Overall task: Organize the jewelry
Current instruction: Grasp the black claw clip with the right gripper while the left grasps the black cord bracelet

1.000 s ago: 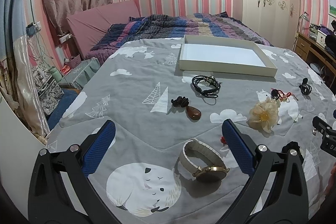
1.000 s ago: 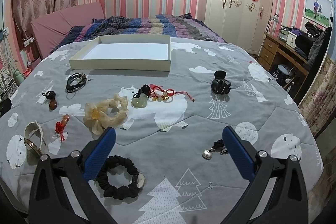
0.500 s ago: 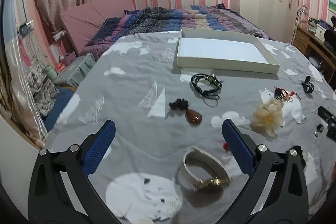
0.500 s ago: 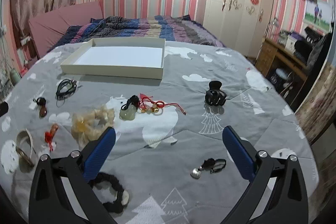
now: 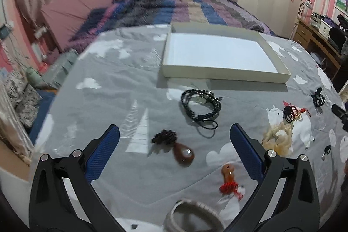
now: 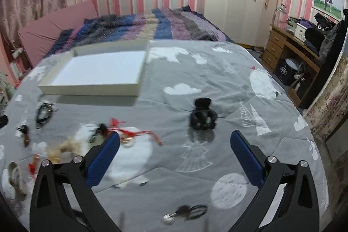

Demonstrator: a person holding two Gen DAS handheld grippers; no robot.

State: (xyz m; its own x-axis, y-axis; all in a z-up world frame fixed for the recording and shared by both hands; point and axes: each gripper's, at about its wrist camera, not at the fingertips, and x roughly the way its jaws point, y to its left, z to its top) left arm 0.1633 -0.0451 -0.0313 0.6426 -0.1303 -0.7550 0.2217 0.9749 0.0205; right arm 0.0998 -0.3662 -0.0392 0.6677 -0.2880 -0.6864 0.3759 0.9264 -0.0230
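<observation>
Both grippers are hanging wide open and empty above the grey bedspread (image 5: pixel 113 88). Between the fingers of the left gripper (image 5: pixel 174 154), a brown teardrop pendant (image 5: pixel 183 154) with a dark knotted cord is lying on the bed. Beyond it, a coiled black cord bracelet (image 5: pixel 201 107) is resting, and farther ahead the shallow white tray (image 5: pixel 219 76) is sitting with nothing in it. Just inside the left gripper's right finger, a small orange charm with a red knot (image 5: pixel 228 177) is lying, and a pale watch band (image 5: pixel 191 217) is showing at the bottom edge. Outside that finger, a cream scrunchie (image 5: pixel 277 140) is lying.

Ahead of the right gripper (image 6: pixel 174 154), between its fingers, a black claw hair clip (image 6: pixel 202 116) is standing on the bedspread. Beside its left finger, a red cord bracelet (image 6: pixel 134 134) is trailing, blurred. The tray (image 6: pixel 91 88) is lying far ahead to the left.
</observation>
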